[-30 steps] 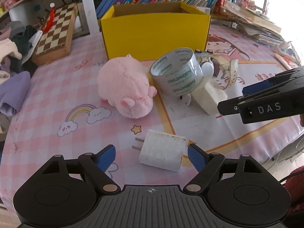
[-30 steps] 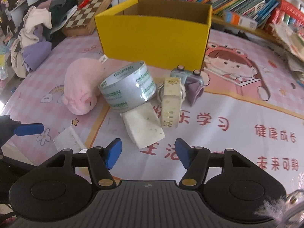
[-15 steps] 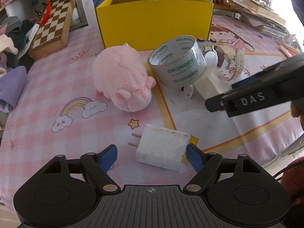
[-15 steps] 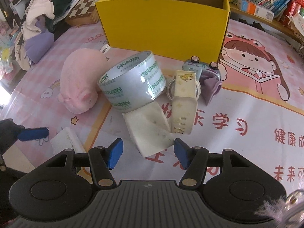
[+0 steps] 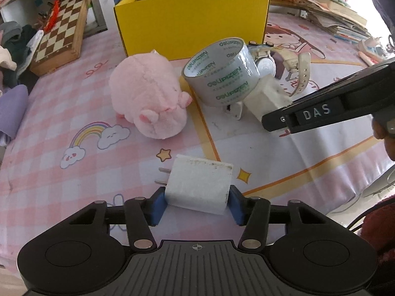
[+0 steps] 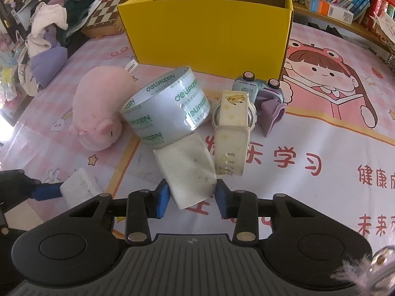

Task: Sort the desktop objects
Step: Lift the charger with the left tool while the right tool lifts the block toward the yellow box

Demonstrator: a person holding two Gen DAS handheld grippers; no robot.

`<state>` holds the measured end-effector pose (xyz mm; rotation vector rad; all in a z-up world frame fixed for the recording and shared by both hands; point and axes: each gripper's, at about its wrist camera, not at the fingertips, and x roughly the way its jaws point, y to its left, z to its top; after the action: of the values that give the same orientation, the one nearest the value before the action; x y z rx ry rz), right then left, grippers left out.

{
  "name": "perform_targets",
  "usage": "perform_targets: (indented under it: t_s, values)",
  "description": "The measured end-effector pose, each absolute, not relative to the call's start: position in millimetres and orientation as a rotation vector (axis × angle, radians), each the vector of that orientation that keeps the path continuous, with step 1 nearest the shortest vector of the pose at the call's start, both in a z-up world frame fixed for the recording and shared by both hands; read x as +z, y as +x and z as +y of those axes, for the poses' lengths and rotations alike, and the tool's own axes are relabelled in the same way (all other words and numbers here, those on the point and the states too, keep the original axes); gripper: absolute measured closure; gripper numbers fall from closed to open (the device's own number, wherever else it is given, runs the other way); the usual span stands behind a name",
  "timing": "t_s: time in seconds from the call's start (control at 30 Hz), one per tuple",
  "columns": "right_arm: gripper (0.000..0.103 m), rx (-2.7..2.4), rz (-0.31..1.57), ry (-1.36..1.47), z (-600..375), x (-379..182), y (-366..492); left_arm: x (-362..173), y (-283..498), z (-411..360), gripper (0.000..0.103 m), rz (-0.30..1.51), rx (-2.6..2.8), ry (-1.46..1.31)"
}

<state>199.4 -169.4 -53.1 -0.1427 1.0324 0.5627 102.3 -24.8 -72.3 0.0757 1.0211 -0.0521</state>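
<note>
Left gripper: blue pads closed against both sides of the white charger, bottom centre of the left view, prongs pointing left. Right gripper: pads clamped on the white block, bottom centre of the right view. Mid-frame: tape roll leaning on the block, pink plush at left, cream watch at right, small blue watch behind it. Upper centre: open yellow box on the pink cloth.

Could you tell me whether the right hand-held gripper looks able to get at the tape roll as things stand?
Probably not directly: the right hand-held gripper is closed on the white block, which lies between it and the tape roll.
</note>
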Motion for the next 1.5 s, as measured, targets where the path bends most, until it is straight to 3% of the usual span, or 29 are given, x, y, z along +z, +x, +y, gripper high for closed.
perform_targets:
  t_s: [1.5]
  values:
    - [0.071, 0.511, 0.926, -0.151, -173.3, -15.7, 109.7, -24.7, 60.7, 6.1, 0.055, 0.809, -0.128, 0.039]
